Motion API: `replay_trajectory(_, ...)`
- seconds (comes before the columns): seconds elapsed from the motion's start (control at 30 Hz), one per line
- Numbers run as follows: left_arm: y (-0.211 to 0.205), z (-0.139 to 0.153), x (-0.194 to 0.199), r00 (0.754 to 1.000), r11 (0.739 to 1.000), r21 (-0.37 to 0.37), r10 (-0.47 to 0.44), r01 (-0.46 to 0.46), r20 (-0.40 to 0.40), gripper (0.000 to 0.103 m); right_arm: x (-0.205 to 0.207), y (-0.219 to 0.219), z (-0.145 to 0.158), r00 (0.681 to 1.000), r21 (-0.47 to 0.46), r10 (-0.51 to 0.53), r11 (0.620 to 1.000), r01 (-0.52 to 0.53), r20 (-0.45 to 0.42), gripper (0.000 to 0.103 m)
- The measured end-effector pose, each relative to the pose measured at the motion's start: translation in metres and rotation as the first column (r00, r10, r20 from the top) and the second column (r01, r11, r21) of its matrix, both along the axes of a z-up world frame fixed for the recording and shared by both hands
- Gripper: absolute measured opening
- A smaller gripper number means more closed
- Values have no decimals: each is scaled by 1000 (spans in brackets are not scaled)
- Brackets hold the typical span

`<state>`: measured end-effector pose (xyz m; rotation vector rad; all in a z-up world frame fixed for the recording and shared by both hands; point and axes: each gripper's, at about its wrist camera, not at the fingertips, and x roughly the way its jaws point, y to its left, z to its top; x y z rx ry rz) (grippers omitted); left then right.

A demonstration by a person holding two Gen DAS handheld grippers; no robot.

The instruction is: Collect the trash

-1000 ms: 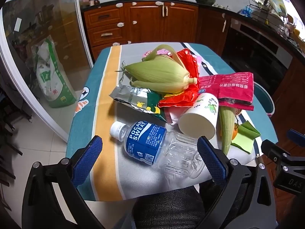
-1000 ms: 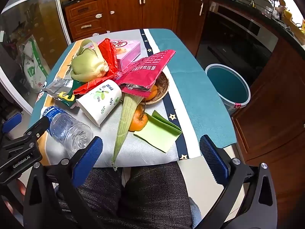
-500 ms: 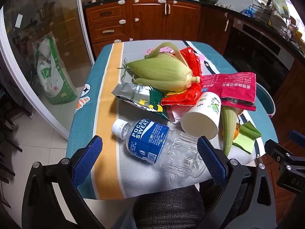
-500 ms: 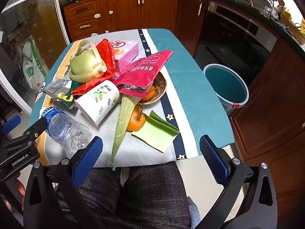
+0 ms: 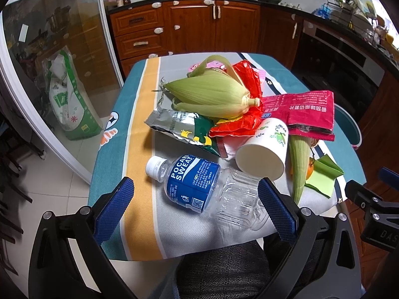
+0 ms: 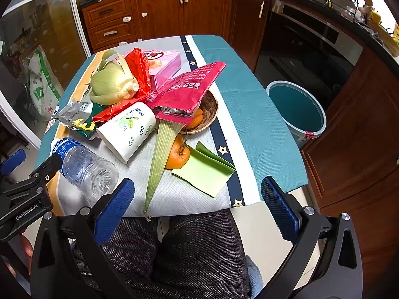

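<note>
Your left tool (image 5: 195, 199) hovers over the near edge of the bench (image 5: 139, 114), its blue-padded fingers (image 5: 113, 208) spread wide apart and gripping nothing. Between and just beyond them lies a clear plastic bottle with a blue Pocari Sweat label and white cap (image 5: 199, 184), on its side, cap pointing left. Your right tool (image 6: 199, 204) is likewise spread wide and empty, held above your lap at the bench's near edge, to the right of the left one.

Just past the bottle, a white paper cup with green leaf prints (image 5: 264, 149) lies tipped over, its mouth facing you. To its left sits a crumpled silver and green snack wrapper (image 5: 179, 127). Behind the cup, a pale green corn husk bundle (image 5: 212, 94) rests on a crinkled red plastic bag (image 5: 249, 114). A flat magenta foil packet with white print (image 5: 299, 109) leans over a round woven basket (image 6: 212, 107) holding an orange fruit. A long green husk leaf (image 6: 159, 159) slopes down toward you over a second orange fruit (image 6: 175, 154), which touches a folded light green paper napkin (image 6: 204, 174). A pink box (image 6: 164, 64) sits at the far side of the pile.

On the floor to the right of the bench stands a round teal bin with a pale rim (image 6: 296, 107).
</note>
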<state>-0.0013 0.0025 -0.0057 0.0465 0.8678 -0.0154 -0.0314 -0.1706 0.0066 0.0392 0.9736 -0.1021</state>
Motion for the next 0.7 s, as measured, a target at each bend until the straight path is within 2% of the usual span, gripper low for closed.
replay_trajectory(0.7, 2, -1, -1, 1000, 1000, -2, 6, -6, -7, 99, 0, 1, -4, 1000, -2, 2, 1000, -2, -12, 98)
